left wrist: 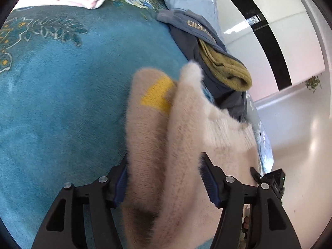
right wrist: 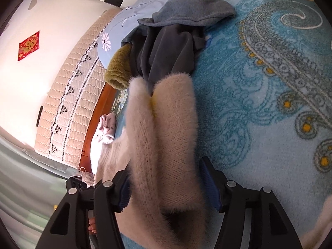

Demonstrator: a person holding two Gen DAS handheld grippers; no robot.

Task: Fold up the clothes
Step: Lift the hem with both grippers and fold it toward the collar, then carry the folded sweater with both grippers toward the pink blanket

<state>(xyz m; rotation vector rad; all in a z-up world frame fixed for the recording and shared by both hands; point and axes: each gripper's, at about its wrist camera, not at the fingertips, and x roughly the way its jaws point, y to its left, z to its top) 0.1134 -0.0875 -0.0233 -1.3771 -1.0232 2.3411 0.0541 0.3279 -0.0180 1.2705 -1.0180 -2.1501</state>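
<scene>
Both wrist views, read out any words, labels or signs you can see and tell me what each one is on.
Gold lettering on the grey-blue garment: only "KID" reads, seen reversed; the rest is hidden in a fold.
Red wall decoration: a gold design, too small to read.
Fluffy beige sweater, teal blanket: no text; the sweater shows only a plain yellow patch.

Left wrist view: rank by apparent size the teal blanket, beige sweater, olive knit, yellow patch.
1. teal blanket, fills most of the view
2. beige sweater, though it sits right at the left claw, so nearness inflates it
3. olive knit
4. yellow patch, smallest, but close to the olive knit
</scene>
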